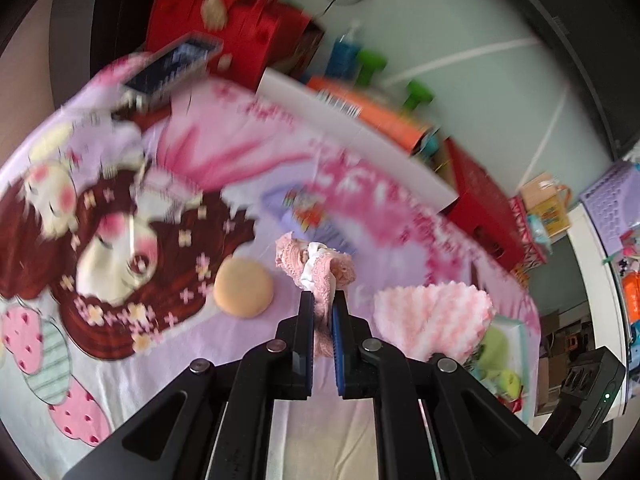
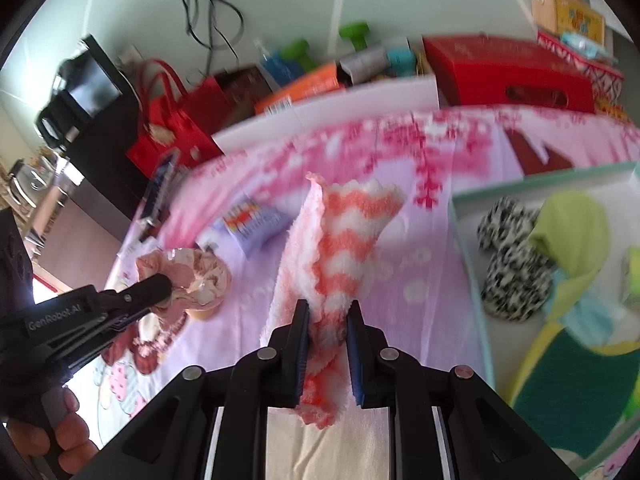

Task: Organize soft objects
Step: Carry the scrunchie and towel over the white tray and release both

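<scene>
We hold two soft things at once. Our left gripper (image 1: 320, 300) has its fingers (image 1: 306, 320) clamped on a crumpled pink lace cloth with a white patch (image 1: 316, 266), which bunches up beyond the tips and looks lifted off the purple cartoon-print sheet (image 1: 180, 140) covering the surface. Our right gripper (image 2: 328, 320) has its fingers clamped on a fluffy coral-and-white zigzag towel (image 2: 340, 240); one end stands up past the tips and the other trails down between the fingers toward us.

Both pieces look very light and completely limp, so we expect them to drape, swing and fold wherever they are unsupported. Neither is fragile or slippery: the towel's pile gives the pads plenty to bite on, while the thin lace could slide out if only an edge is pinched. We judge the safest hold is on a bunched middle, several layers thick, as both are gripped here.

A shallow tray with a pale green rim (image 2: 464, 240) lies to the right of the towel, already holding a black-and-white speckled plush piece (image 2: 508, 276) and a lime-green cloth (image 2: 572, 224); it seems the likely place for these. A round peach-coloured sponge puff (image 1: 243, 288) rests on the sheet just left of the lace cloth, not yet gathered.
</scene>
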Tool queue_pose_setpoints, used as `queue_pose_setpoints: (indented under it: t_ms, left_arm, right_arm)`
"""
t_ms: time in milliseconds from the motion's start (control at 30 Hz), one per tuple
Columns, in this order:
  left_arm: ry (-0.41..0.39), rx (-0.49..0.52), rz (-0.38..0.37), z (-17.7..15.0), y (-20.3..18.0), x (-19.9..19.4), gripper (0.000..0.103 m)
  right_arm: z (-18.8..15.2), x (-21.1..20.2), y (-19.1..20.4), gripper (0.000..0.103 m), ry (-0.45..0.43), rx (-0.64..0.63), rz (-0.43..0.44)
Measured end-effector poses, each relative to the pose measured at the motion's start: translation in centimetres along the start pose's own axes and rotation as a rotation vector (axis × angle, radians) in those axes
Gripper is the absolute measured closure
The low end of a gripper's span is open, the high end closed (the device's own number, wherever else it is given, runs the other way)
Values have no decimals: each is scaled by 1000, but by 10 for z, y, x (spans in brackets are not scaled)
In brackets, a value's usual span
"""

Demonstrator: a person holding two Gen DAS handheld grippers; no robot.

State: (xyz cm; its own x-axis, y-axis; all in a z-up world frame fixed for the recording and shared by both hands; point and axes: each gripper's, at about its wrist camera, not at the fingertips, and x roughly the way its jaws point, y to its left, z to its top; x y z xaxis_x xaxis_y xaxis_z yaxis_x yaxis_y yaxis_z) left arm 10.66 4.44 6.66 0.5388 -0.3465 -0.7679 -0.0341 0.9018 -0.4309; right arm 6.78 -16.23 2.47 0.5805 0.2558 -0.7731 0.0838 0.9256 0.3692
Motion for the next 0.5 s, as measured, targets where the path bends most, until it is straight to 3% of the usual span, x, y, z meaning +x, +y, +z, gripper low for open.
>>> queue_pose_setpoints:
  t_ms: [300,500]
  left_arm:
    - [-130,73,-89,6,-33,-47,95]
    - [-149,144,-132,2,-64,-53,95]
  right_arm:
    - [9,-49,4,85,-134,-21,-7]
    - [15,-81,-14,85,-217,9,-58]
